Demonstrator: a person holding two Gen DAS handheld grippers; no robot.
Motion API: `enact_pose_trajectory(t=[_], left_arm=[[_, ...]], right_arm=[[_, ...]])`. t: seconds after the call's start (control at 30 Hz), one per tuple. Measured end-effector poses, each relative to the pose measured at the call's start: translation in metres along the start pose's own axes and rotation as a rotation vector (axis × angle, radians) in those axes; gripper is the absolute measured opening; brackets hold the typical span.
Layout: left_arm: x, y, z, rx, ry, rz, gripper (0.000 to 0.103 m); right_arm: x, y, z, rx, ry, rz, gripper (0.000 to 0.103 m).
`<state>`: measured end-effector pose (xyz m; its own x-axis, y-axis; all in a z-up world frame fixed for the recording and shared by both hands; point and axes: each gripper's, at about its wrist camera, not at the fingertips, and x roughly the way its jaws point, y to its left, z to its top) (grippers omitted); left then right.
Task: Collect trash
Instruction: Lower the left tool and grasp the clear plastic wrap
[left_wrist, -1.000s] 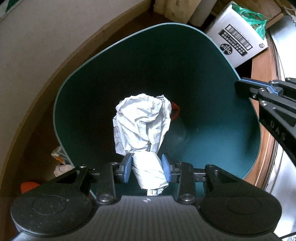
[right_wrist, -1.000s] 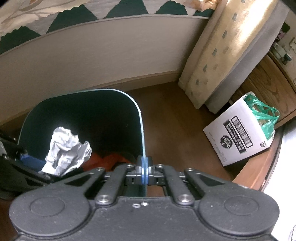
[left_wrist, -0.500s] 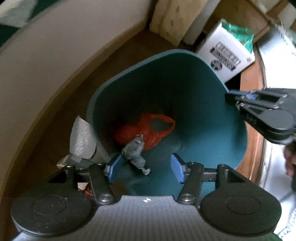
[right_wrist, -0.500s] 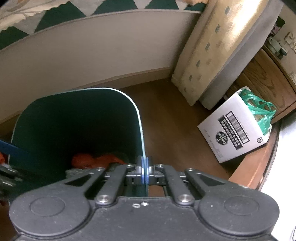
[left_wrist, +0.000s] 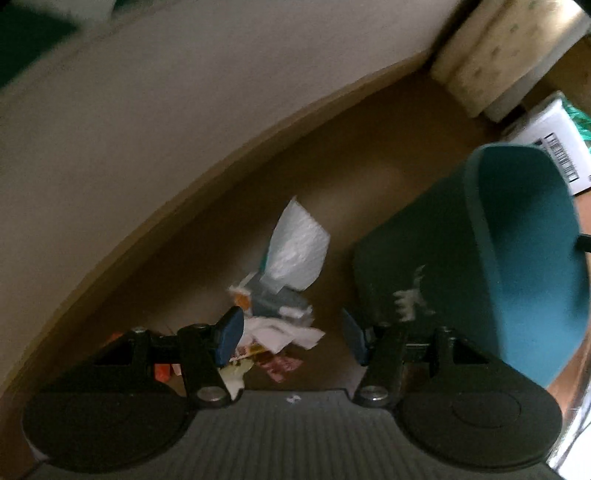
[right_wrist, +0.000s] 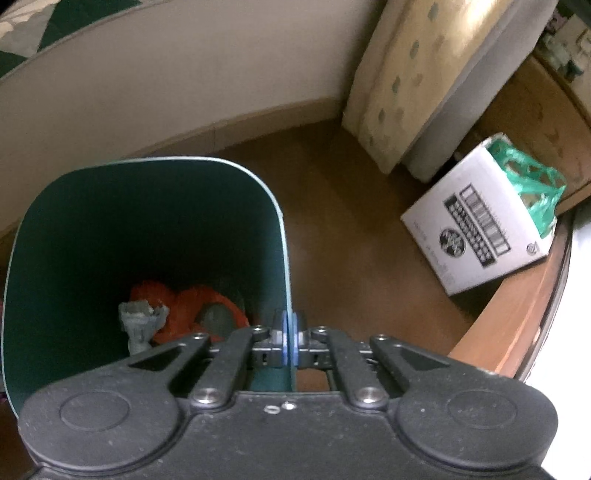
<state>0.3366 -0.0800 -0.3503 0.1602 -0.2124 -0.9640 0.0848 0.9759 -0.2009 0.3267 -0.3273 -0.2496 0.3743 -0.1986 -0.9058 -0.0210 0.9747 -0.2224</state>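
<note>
A second on, the crumpled paper (right_wrist: 142, 321) has dropped into the teal bin (right_wrist: 147, 192), and the left gripper (left_wrist: 291, 334), jaws apart and empty, has swung over the floor litter (left_wrist: 284, 295) just beside the bin. The right gripper (right_wrist: 288, 343) pinches the bin's rim. The scraps look light, soft, easily crushed; the raised white tissue (left_wrist: 299, 251) offers a hold. Wall and bin crowd either side.
</note>
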Motion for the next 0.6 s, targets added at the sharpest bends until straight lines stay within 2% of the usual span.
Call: enact_pose_trajectory(t=[0.07, 0.27, 0.33, 0.47, 0.6], left_arm=[[0.018, 0.011, -0.001, -0.016, 0.033, 0.015, 0.057], [0.089, 0.028, 0.007, -0.101, 0.162, -0.036, 0.057], [0.107, 0.03, 0.014, -0.133, 0.176, -0.018, 0.057], [0.138, 0.017, 0.043, -0.05, 0.139, 0.013, 0.057], [0.186, 0.005, 0.072, 0.054, 0.148, 0.065, 0.057]], right_arm=[[0.004, -0.004, -0.002, -0.001, 0.02, 0.006, 0.002], [0.001, -0.004, -0.004, -0.012, 0.056, 0.04, 0.002], [-0.003, -0.004, -0.01, -0.01, 0.077, 0.069, 0.002], [-0.008, 0.001, -0.026, -0.031, 0.104, 0.1, 0.004], [-0.004, -0.008, -0.025, 0.023, 0.104, 0.126, 0.005]])
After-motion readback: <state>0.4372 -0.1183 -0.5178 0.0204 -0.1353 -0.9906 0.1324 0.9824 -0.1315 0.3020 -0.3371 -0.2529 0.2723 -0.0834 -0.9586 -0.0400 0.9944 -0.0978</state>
